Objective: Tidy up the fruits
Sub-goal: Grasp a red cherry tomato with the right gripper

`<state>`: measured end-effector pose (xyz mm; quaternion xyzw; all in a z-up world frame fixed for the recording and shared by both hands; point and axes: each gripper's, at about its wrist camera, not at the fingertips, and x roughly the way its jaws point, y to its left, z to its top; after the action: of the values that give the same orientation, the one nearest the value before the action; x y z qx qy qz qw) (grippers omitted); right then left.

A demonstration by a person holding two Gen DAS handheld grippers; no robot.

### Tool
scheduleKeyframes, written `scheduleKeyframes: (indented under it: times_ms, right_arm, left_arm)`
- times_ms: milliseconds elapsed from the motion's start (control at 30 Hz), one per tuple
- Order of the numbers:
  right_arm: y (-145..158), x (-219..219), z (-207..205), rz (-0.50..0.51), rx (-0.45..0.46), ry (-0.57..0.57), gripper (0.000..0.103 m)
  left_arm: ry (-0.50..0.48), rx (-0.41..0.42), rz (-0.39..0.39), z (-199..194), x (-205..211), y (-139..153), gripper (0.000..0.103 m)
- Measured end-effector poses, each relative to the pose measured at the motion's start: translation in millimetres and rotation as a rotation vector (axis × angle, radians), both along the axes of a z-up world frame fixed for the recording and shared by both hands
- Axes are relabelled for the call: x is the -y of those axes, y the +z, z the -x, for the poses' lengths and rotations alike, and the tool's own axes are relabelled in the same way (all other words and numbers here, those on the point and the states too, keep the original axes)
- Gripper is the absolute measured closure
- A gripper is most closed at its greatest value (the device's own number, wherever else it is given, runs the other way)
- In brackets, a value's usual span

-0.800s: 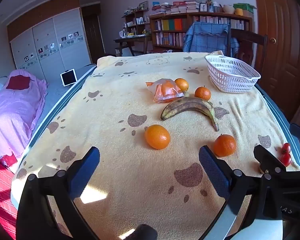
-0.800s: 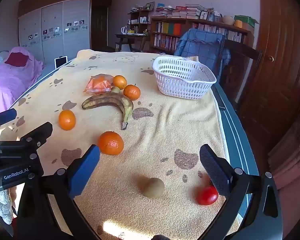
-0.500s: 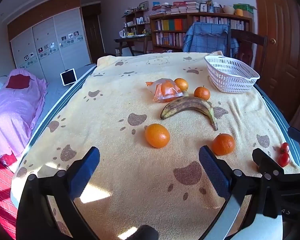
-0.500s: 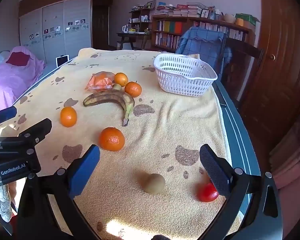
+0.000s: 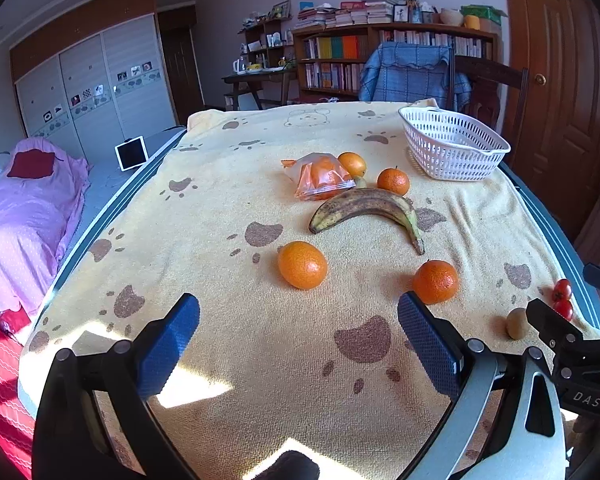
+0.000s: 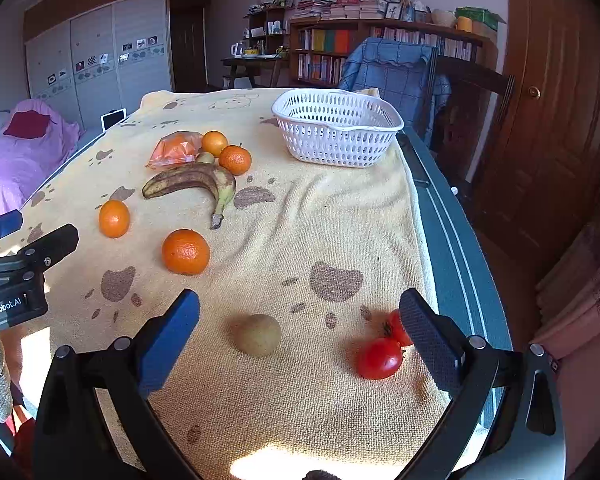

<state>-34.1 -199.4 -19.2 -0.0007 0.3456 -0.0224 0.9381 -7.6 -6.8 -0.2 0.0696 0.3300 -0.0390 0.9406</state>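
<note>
A white basket [image 6: 338,136] stands empty at the far right of the yellow towel; it also shows in the left wrist view [image 5: 452,148]. A spotted banana [image 5: 368,208] [image 6: 196,184], several oranges [image 5: 302,265] [image 6: 185,252] and a bag of oranges [image 5: 320,176] lie mid-table. A kiwi [image 6: 258,335] and two tomatoes [image 6: 380,357] lie near the front edge. My right gripper [image 6: 300,336] is open, with the kiwi between its fingers. My left gripper [image 5: 298,336] is open and empty, just short of two oranges.
The table's right edge [image 6: 444,240] drops off beside the tomatoes. A chair with a blue cover [image 6: 396,68] stands behind the basket. A bed with a pink cover [image 5: 20,208] lies to the left. A wooden door [image 6: 560,100] is on the right.
Both grippers have moved forward over the table. The kiwi and tomatoes are closer in the right wrist view, and the kiwi has come into the left wrist view. No fruit has moved.
</note>
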Motion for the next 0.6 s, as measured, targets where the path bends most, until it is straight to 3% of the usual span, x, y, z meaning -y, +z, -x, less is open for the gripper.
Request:
scheduleKeyframes:
  times_ms: [267,500,600]
  right_arm:
    - [-4,42,11,-0.078,-0.010,-0.040,0.002]
    - [-7,67,21,-0.082,-0.004,-0.092,0.002]
    - [-8,72,22,-0.103,-0.010,-0.094,0.009]
  left_arm:
    - [-0.016,0.001,-0.011,3,6,0,0.005]
    - [-0.037,-0.010,-0.015,6,14,-2,0.005]
    - [-0.043,-0.012,-0.019,6,17,-4,0.005]
